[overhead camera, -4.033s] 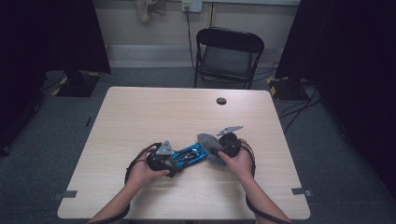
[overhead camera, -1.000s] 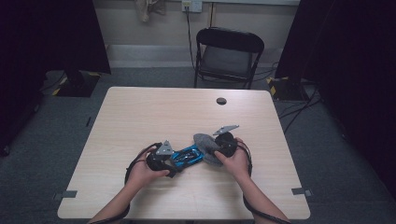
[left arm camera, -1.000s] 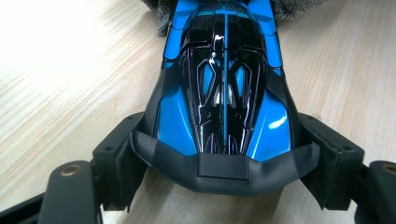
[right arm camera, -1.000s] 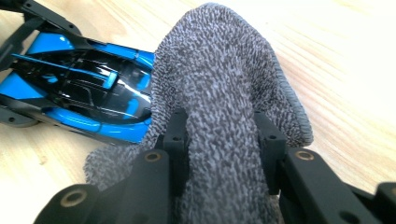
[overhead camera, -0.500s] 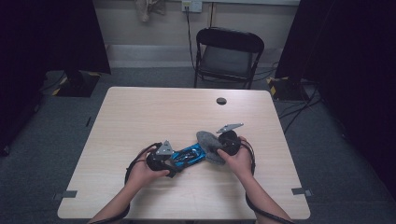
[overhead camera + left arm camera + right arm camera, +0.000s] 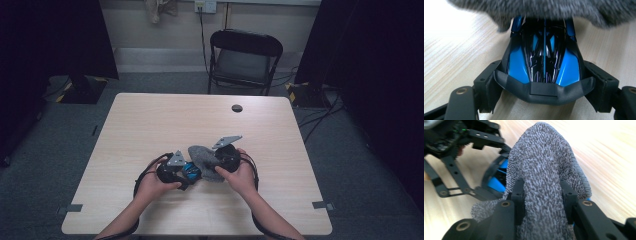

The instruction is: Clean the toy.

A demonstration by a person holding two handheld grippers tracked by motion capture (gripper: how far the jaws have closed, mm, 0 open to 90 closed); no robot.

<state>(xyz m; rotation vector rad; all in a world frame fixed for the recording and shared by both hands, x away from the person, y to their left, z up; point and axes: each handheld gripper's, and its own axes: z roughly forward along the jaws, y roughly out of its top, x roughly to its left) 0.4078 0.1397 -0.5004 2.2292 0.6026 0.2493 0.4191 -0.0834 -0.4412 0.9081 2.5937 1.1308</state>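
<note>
A: Left gripper [image 6: 544, 82]?
B: Jaws clamped on the blue car [image 6: 544, 60], near the table's [image 6: 150, 125] 6 o'clock edge.
A: Right gripper [image 6: 542, 195]?
B: Jaws pinching the grey cloth [image 6: 544, 170], draped on the car's far end, at 3 o'clock of the left gripper.

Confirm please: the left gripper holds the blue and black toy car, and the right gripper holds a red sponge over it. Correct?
Not quite. The right gripper holds a grey fuzzy cloth, as the right gripper view shows. The left gripper does hold the blue and black toy car.
</note>
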